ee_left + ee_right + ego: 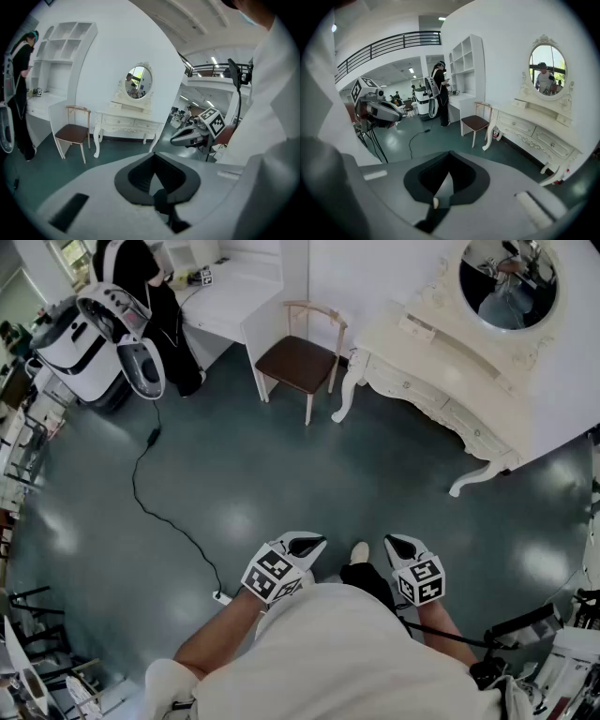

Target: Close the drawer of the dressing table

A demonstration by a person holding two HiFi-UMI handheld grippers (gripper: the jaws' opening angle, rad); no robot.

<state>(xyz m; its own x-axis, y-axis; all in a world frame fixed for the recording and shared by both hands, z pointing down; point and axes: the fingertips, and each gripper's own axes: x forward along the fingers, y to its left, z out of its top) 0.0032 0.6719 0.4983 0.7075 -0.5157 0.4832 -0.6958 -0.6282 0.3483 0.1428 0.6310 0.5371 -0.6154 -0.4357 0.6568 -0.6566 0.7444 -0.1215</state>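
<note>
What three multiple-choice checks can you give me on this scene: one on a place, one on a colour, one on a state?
1. Where does the chair stand relative to the dressing table?
A. Tucked under it
B. Beside it, to its left in the head view
C. On top of it

2. What colour is the chair's seat?
A. Dark brown
B. White
C. Green

3. How do the left gripper and the right gripper stand?
A. Both wide open
B. Each clamped on a drawer knob
C. Both shut, with nothing between the jaws

Answers:
1 B: the chair stands apart on the floor by the table's left legs.
2 A: the seat is dark brown in a pale frame.
3 C: each gripper view shows its jaws together and empty, far from the table.
</note>
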